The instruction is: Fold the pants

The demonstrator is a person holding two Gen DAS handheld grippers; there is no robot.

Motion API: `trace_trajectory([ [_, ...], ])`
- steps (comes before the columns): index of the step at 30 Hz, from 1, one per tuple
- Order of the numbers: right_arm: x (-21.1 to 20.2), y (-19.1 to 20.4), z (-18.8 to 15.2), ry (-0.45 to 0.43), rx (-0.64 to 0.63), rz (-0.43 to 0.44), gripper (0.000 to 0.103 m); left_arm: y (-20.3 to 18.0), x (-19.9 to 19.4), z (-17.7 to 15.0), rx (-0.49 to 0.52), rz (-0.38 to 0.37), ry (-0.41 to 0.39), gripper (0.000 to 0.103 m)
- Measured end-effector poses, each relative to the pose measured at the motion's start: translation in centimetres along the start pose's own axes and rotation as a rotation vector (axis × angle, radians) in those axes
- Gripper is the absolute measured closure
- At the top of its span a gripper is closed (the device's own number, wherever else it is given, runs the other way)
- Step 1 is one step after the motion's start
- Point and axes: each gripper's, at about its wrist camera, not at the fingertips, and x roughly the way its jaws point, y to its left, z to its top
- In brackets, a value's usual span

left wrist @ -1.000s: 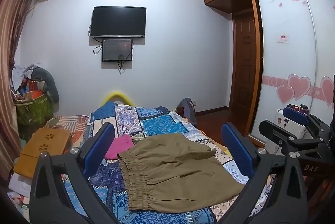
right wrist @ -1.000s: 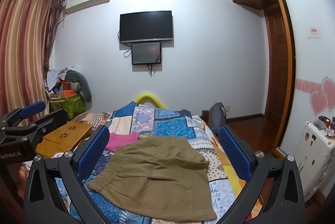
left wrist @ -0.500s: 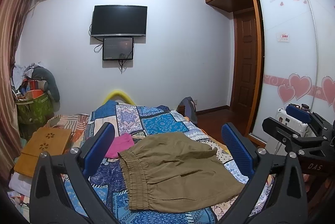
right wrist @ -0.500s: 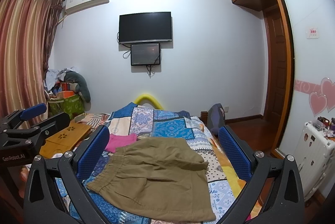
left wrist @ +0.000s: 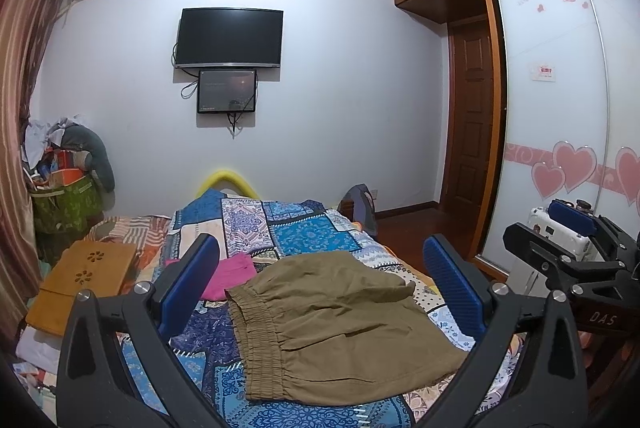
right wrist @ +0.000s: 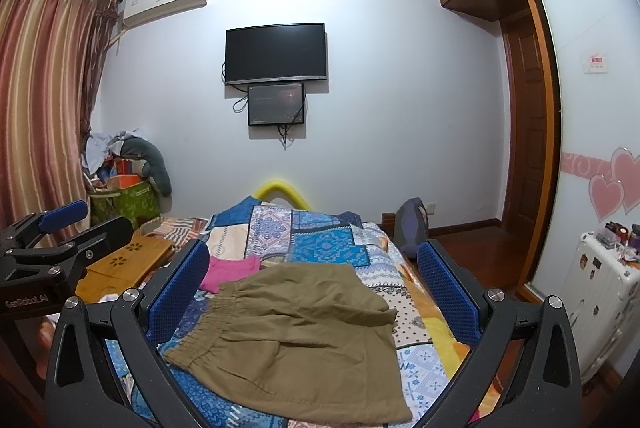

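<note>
Olive-brown pants (left wrist: 340,324) with an elastic waistband lie on the patchwork bedspread (left wrist: 304,232), folded over, waistband toward the left. From the right wrist view the same pants (right wrist: 296,336) fill the lower middle. My left gripper (left wrist: 320,288) is held open above the near end of the bed, its blue pads either side of the pants, touching nothing. My right gripper (right wrist: 316,288) is likewise open and empty above the pants. Each gripper shows at the edge of the other's view: the right gripper (left wrist: 576,252), the left gripper (right wrist: 52,240).
A pink garment (left wrist: 232,274) lies beyond the waistband. A wooden lap tray (left wrist: 84,284) sits left of the bed, with piled bags (left wrist: 64,188) in the corner. White suitcase (right wrist: 604,300), wardrobe doors (left wrist: 560,132) and a dark door (left wrist: 468,132) stand right.
Both grippers have drifted slightly, so the room sits a little lower in view; the right gripper seen from the left has edged right. The pants have not moved.
</note>
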Motion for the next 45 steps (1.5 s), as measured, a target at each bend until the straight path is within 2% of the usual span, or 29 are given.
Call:
trace_trajectory([
  [36, 0.2, 0.0, 0.0, 0.007, -0.006, 0.003, 0.000, -0.5, 0.3, 0.2, 0.013, 0.009, 0.004, 0.000],
  [45, 1.3, -0.5, -0.5, 0.032, -0.001, -0.012, 0.000, -0.2, 2.0, -0.2, 0.008, 0.019, 0.041, 0.000],
])
